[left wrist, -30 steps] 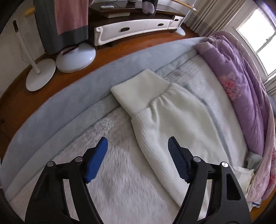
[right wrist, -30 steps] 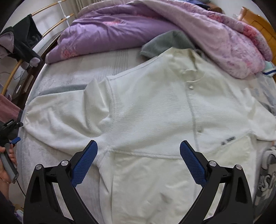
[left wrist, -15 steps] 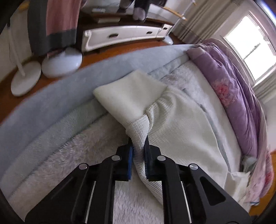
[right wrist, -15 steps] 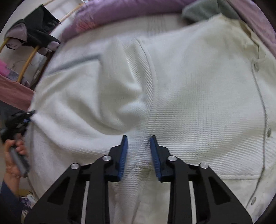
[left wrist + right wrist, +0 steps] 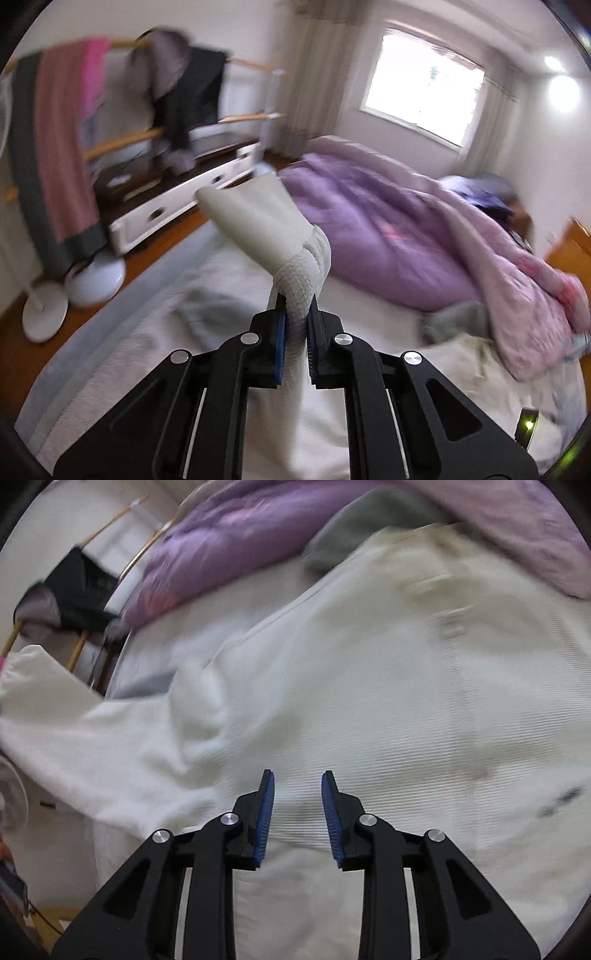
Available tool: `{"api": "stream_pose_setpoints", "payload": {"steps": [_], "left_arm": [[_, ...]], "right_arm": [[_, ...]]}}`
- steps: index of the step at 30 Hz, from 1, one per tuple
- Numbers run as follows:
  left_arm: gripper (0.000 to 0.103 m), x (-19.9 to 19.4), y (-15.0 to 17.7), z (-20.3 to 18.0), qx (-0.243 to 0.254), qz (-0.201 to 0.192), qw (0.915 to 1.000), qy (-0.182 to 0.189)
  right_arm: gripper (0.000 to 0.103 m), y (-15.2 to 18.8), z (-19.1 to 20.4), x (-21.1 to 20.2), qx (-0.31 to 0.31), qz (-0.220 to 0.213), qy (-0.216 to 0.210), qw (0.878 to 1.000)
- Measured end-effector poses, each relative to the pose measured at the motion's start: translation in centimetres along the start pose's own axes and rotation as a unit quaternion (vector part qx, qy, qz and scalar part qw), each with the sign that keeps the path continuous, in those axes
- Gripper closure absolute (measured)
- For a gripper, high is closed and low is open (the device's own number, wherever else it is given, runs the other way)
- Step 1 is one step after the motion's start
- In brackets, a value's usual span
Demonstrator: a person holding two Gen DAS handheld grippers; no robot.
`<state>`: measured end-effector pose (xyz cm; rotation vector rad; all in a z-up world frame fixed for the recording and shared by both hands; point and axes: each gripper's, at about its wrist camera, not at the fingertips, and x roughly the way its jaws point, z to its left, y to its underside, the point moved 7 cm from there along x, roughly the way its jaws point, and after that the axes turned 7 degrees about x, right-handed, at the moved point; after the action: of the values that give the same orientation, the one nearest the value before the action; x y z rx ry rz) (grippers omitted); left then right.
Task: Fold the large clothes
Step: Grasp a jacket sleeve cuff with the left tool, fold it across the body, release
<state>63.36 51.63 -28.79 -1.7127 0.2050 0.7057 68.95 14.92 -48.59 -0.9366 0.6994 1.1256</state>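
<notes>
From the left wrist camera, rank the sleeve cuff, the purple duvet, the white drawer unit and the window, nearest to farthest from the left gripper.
1. Sleeve cuff, just above the left gripper, which grips the sleeve.
2. Purple duvet, heaped on the bed to the right.
3. White drawer unit, across the floor on the left.
4. Window, on the far wall, upper right.

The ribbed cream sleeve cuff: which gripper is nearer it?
Left. The left gripper clamps the sleeve just below the ribbed cream sleeve cuff; the right gripper is over the jacket's body.
</notes>
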Motion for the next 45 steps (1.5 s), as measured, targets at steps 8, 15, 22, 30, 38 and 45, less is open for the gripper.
{"api": "stream_pose_setpoints", "payload": {"steps": [8, 15, 22, 30, 38, 45], "left_arm": [[0.094, 1.3, 4.4, -25.5, 0.074, 0.040, 0.9929, 0.084], [0.094, 3.0, 15.3, -42.4, 0.178, 0.100, 0.9700, 0.131], [0.092, 6.2, 27.2, -48.7, 0.260, 0.209, 0.9338, 0.130], [0.049, 6.5, 29.0, -49.9, 0.246, 0.234, 0.9299, 0.141], [0.041, 6.4, 29.9, -52.2, 0.235, 0.257, 0.9187, 0.186], [0.035, 5.7, 27.9, -51.6, 0.126, 0.280, 0.9170, 0.254]], "right_arm": [[0.069, -6.2, -17.0, -11.0, 0.049, -0.083, 0.064, 0.993], [0.063, -7.9, -32.4, -21.0, 0.131, -0.146, 0.140, 0.971], [0.053, -7.8, -43.6, -25.8, 0.205, -0.153, 0.217, 0.942], [0.048, -8.0, -54.8, -28.2, 0.339, -0.152, 0.227, 0.900], [0.043, -4.5, -64.5, -25.8, 0.506, -0.073, 0.223, 0.830], [0.044, -1.9, -67.6, -22.9, 0.556, -0.056, 0.205, 0.804]]}}
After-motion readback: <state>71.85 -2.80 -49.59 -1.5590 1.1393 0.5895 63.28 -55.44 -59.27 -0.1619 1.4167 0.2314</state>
